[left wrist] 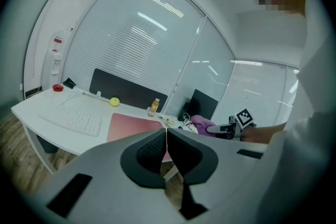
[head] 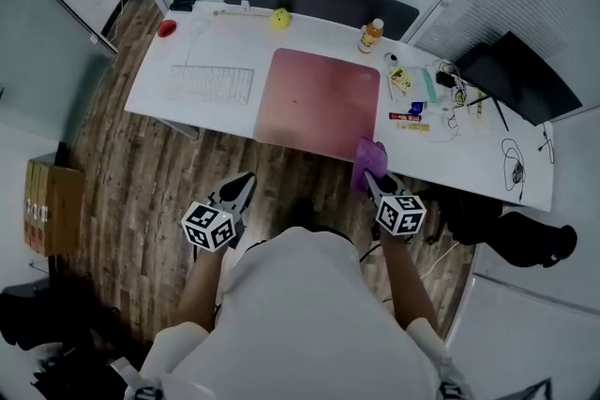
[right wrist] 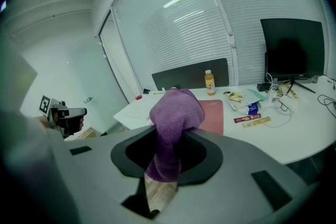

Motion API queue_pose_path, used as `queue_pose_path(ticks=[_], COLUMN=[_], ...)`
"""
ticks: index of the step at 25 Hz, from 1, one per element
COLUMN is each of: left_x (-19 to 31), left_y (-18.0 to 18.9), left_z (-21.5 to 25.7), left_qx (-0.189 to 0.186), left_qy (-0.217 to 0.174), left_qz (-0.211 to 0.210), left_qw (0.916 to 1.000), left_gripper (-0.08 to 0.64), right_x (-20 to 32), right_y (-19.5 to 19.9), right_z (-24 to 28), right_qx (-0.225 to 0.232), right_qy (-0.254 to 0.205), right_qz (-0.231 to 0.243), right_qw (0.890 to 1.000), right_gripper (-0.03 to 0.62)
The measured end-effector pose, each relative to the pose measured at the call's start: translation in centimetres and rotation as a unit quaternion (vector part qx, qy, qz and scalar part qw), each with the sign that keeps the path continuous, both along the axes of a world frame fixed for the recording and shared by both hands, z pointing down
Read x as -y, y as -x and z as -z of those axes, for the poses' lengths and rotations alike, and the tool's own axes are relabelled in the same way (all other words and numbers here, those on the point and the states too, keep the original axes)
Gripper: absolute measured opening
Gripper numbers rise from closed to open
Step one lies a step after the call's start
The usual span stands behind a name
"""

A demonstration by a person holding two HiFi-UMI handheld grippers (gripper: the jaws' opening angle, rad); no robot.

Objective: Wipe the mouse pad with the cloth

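A pink mouse pad [head: 317, 100] lies flat in the middle of the white desk [head: 216, 115]; it also shows in the left gripper view as the mouse pad [left wrist: 128, 127] and in the right gripper view as the mouse pad [right wrist: 212, 113]. My right gripper [head: 372, 178] is shut on a purple cloth [head: 367, 161], held off the desk's front edge, just right of the pad's near corner. The cloth [right wrist: 173, 128] bunches up between the jaws. My left gripper [head: 239, 192] hovers over the floor, short of the desk, shut and empty.
A white keyboard [head: 209, 83] lies left of the pad. A yellow ball [head: 279, 17], a bottle [head: 371, 35], small packets [head: 407, 108] and cables [head: 511, 162] sit at the back and right. A black monitor [head: 518, 78] lies at far right. A cardboard box [head: 52, 206] stands on the floor.
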State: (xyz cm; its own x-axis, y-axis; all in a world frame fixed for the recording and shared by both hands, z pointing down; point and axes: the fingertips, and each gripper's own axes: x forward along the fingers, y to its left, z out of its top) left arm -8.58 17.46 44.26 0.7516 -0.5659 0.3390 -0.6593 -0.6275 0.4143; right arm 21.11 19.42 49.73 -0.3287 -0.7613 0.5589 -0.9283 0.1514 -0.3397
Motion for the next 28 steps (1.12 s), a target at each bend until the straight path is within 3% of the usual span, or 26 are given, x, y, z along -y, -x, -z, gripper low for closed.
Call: queue_pose_path(ticks=[16, 28], left_x=[4.5, 7.4], left_y=[-7.5, -8.7], left_z=[-3.1, -5.6], left_qx=[0.019, 0.029], left_qy=[0.038, 0.065], left_qz=[-0.018, -0.065], left_qw=[0.9989, 0.9953], left_gripper=[0.021, 0.021], right_x=[2.8, 3.7], right_y=[-10.8, -13.0], right_z=[-8.8, -15.2], right_qx=[-0.020, -0.062], right_qy=[0.096, 0.180], right_qz=[-0.022, -0.038], right_qw=[0.995, 0.981], right_gripper=[0.117, 0.117])
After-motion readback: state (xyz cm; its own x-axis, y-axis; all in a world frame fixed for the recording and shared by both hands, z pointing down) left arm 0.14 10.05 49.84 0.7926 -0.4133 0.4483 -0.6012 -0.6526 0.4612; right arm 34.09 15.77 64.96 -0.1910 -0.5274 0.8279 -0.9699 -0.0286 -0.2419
